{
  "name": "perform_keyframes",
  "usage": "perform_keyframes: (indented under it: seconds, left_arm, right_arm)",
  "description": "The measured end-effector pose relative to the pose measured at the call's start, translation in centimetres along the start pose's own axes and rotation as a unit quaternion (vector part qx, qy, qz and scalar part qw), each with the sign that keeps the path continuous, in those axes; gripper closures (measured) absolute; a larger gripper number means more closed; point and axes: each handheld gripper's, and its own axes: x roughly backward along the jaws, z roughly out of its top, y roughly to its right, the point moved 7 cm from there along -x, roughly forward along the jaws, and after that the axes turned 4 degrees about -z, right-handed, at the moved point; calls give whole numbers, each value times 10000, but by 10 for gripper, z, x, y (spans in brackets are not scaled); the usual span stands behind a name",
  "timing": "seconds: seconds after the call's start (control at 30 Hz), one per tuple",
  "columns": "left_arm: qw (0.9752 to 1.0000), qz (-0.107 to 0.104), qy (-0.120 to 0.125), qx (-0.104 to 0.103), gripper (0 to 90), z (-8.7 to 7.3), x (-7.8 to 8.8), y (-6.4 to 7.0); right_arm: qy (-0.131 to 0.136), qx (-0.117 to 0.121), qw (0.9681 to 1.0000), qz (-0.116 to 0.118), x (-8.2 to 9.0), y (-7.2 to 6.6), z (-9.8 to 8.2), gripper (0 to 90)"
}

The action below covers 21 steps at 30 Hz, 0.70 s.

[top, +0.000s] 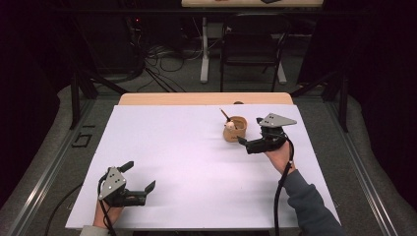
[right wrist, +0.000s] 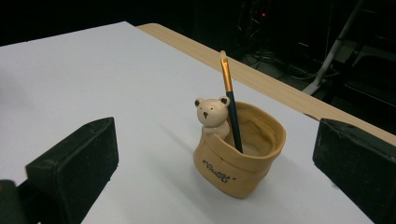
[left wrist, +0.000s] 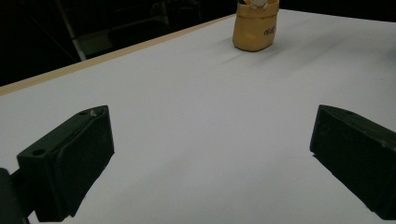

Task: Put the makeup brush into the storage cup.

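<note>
the tan holder (right wrist: 240, 158), a soft-looking pouch-shaped cup with dark lettering on its front, stands upright on the white table sheet (top: 196, 162) toward the far right part of the table, near the far edge. a small bear figure (right wrist: 212, 114) sits at its rim, facing the right gripper's camera. a paintbrush (right wrist: 231, 107) with a dark handle and a gold ferrule stands inside the holder, leaning slightly, bristle end up. the holder rests free; nothing touches it.

the right gripper (top: 251, 132) is just beside the holder, on its right side in the high view, held in a hand with a grey sleeve behind it. its jaws stand wide apart, with the holder seen between them but farther off and clear of both pads. it grips nothing.

the left gripper (top: 140, 177) lies low over the near left part of the sheet, well apart from the holder. its jaws are also spread wide, with only bare sheet between them.

a strip of wooden tabletop (top: 204, 98) shows beyond the sheet's far edge.
</note>
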Motion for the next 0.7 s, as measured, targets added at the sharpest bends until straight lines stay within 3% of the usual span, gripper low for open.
perform_keyframes:
  seconds: [0.4, 0.53, 0.7]
  left_arm:
    - [10000, 11, 13, -9, 0, 0, 0, 0]
    - [10000, 13, 22, 19, 0, 0, 0, -1]
    - [10000, 16, 19, 7, 0, 0, 1, -1]
  right_arm:
    - [252, -7, 9997, -29, 24, -12, -9, 0]
    - [344, -139, 9993, 56, 31, -21, -12, 0]
    - [437, -12, 9990, 75, 41, -31, -15, 0]
